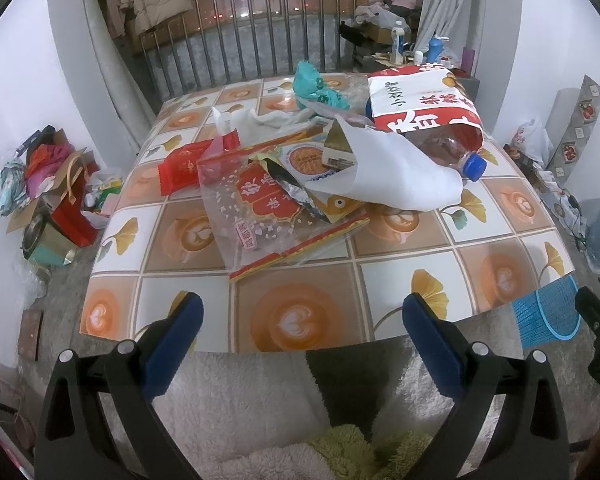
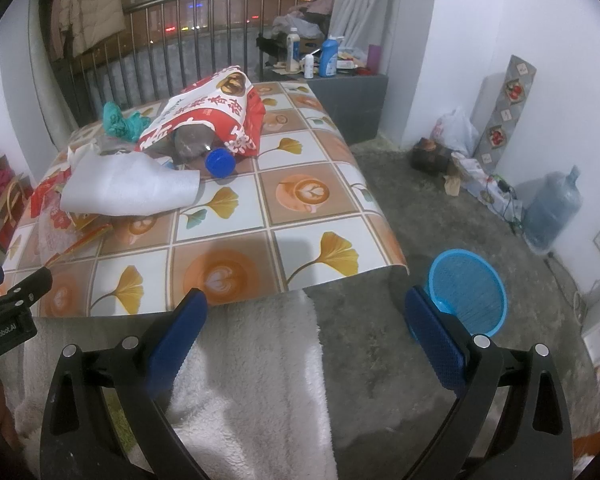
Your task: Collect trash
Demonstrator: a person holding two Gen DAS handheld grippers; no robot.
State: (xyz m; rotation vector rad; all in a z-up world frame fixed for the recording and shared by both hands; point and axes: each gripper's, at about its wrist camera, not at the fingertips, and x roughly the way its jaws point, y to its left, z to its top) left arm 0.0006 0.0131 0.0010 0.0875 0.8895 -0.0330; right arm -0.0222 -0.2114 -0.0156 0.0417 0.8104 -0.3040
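1. Landmark: table (image 1: 284,320) w/ a tile-pattern cloth (coffee cups, ginkgo leaves). All trash sits on its far half.
2. Left gripper (image 1: 302,334) hangs at the table's near edge, blue fingers (image 1: 176,344) spread wide, nothing between them.
3. Right gripper (image 2: 306,334) is off the table's near right corner, over a white fleece; fingers (image 2: 436,344) parted, gripping nothing.
4. Plastic bottle (image 1: 456,148) w/ a blue cap lies on its side toward the table's right, body tucked inside a red-and-white printed bag (image 1: 424,100), cap poking out.
5. White foam sheet (image 1: 396,172) is draped just left of the bottle cap, touching it, covering part of the pile.
6. Clear printed pouch (image 1: 260,208) w/ a red label lies mid-table, nearest of the trash to the left gripper; a foil wrapper (image 1: 296,192) rests on it.
7. Red packet (image 1: 180,168) at the table's left side; crumpled white tissue (image 1: 252,120) behind it.
8. Teal crumpled bag (image 1: 316,84) at the table's far edge — plastic, prob., too blurred to be sure.
9. Blue mesh basket (image 2: 466,292) stands on the floor, just off the table's near right corner, beside the right gripper.
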